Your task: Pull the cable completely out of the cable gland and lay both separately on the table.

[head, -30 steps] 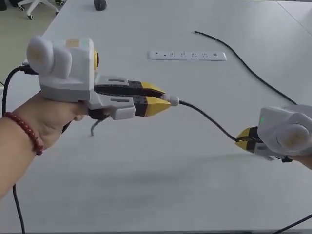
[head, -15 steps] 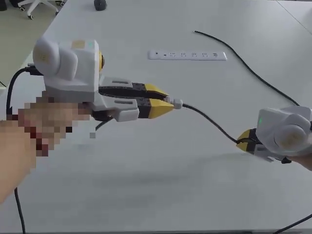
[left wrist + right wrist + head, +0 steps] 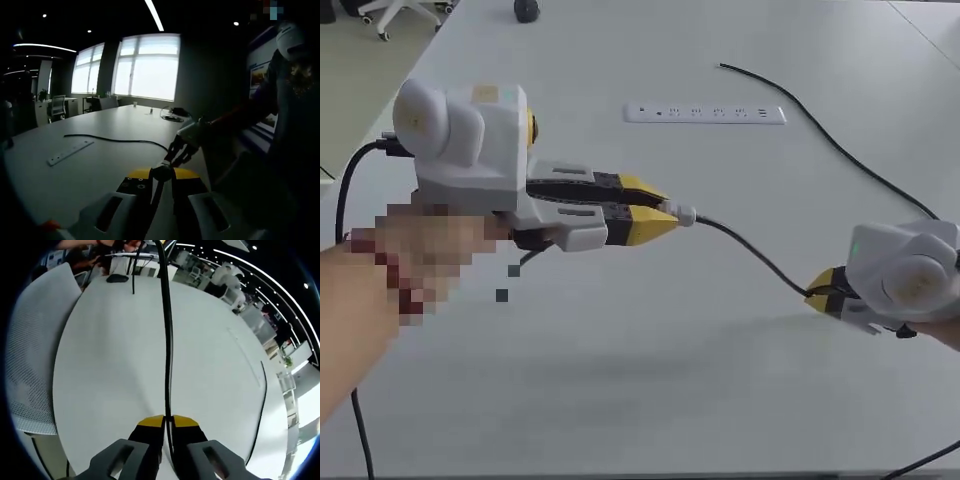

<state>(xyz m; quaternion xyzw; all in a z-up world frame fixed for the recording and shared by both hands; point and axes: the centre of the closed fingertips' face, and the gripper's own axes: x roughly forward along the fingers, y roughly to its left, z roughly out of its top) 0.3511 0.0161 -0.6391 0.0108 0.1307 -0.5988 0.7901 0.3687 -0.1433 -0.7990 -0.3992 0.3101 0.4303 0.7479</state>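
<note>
Left gripper (image 3: 660, 215), on the near side of the power strip (image 3: 704, 114) and a bit left of it: jaws clamped on the white cable gland (image 3: 682, 213), held above the table (image 3: 620, 380). The black cable (image 3: 750, 250) passes through the gland, not pulled out, and slopes away to the near right of the strip. Right gripper (image 3: 820, 288), near-right of the strip — jaws closed tight on the cable. A second black cord (image 3: 840, 150) lies right of the strip.

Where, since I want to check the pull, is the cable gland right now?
In the head view, left of centre, the cable gland sits at the jaw tips of the left gripper, the cable running rightward to the right gripper.
</note>
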